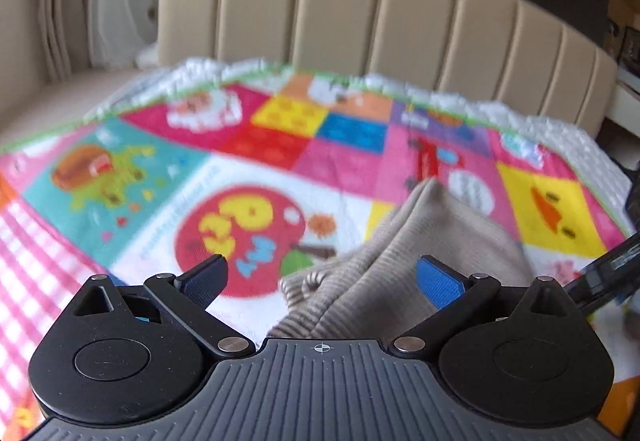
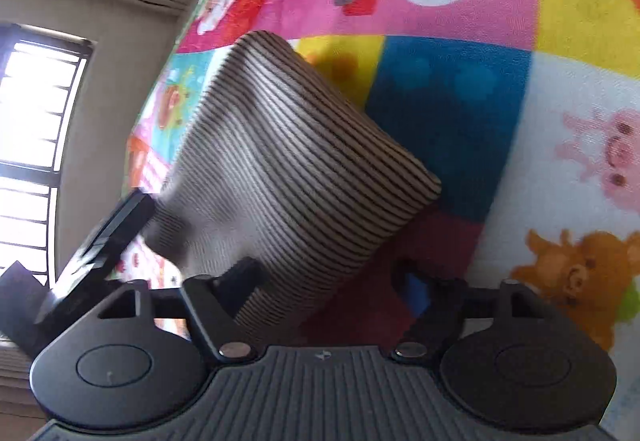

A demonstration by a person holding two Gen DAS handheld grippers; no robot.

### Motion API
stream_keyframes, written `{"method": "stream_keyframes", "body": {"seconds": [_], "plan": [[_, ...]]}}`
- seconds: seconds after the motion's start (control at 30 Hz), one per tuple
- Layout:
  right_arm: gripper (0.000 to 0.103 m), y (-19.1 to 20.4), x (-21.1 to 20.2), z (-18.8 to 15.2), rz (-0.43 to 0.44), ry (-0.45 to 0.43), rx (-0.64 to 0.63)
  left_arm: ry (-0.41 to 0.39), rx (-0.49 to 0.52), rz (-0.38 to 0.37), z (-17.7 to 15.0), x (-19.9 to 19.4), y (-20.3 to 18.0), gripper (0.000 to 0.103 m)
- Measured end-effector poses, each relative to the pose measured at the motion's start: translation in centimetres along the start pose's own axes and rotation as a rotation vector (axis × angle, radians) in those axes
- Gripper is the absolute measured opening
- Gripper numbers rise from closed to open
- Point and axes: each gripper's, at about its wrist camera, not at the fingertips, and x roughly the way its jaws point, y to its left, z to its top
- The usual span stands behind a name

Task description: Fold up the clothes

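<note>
A beige garment with thin dark stripes (image 1: 404, 241) lies folded on a colourful play mat (image 1: 160, 209). My left gripper (image 1: 320, 277) is open just above its near end. The cloth sits between the blue pads, closer to the right fingertip (image 1: 436, 281). In the right wrist view, which is rolled sideways, the striped garment (image 2: 280, 161) is a thick folded block. My right gripper (image 2: 330, 287) is open, with the cloth's near edge against its left finger (image 2: 244, 281). Bare mat shows before the other finger. The left gripper (image 2: 104, 237) is at the garment's far corner.
The play mat (image 2: 460, 101) is ringed by a white quilted border (image 1: 224, 69). A beige padded backrest (image 1: 360, 9) rises behind it. A bright window (image 2: 32, 129) and curtains stand off to one side. The right gripper's body (image 1: 604, 269) juts in at the left wrist view's right edge.
</note>
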Motion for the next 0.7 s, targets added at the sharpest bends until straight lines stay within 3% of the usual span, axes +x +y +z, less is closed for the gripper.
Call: {"method": "stream_keyframes", "body": {"seconds": [0.07,0.13,0.17,0.23,0.37,0.5,0.6,0.7], "plan": [[0.062,1.0,0.2,1.0,-0.021,-0.009,-0.066,0.045,-0.080,-0.036,-0.9,1.7,1.3,0.102],[0.062,2.2,0.6,2.3,-0.047,-0.032,-0.133,0.068,-0.205,-0.119,-2.3,2.5,2.9,0.098],[0.062,2.7,0.9,3.2,-0.062,-0.049,-0.160,0.073,-0.233,-0.148,-2.7,2.6,3.2,0.091],[0.062,4.0,1.9,5.6,-0.093,-0.083,-0.217,0.074,-0.245,-0.175,-3.0,2.5,3.0,0.088],[0.067,7.6,4.3,9.6,-0.169,-0.119,-0.401,0.093,-0.237,-0.237,-3.3,2.5,0.8,0.087],[0.071,10.6,5.0,11.2,-0.230,-0.149,-0.609,0.141,-0.128,-0.376,-3.7,2.5,-3.0,0.087],[0.078,10.2,3.1,11.5,-0.218,-0.169,-0.621,0.174,-0.005,-0.509,-4.3,2.1,-6.2,0.088],[0.087,9.0,0.7,10.3,-0.220,-0.201,-0.603,0.166,0.021,-0.549,-4.4,1.2,-6.4,0.091]]}}
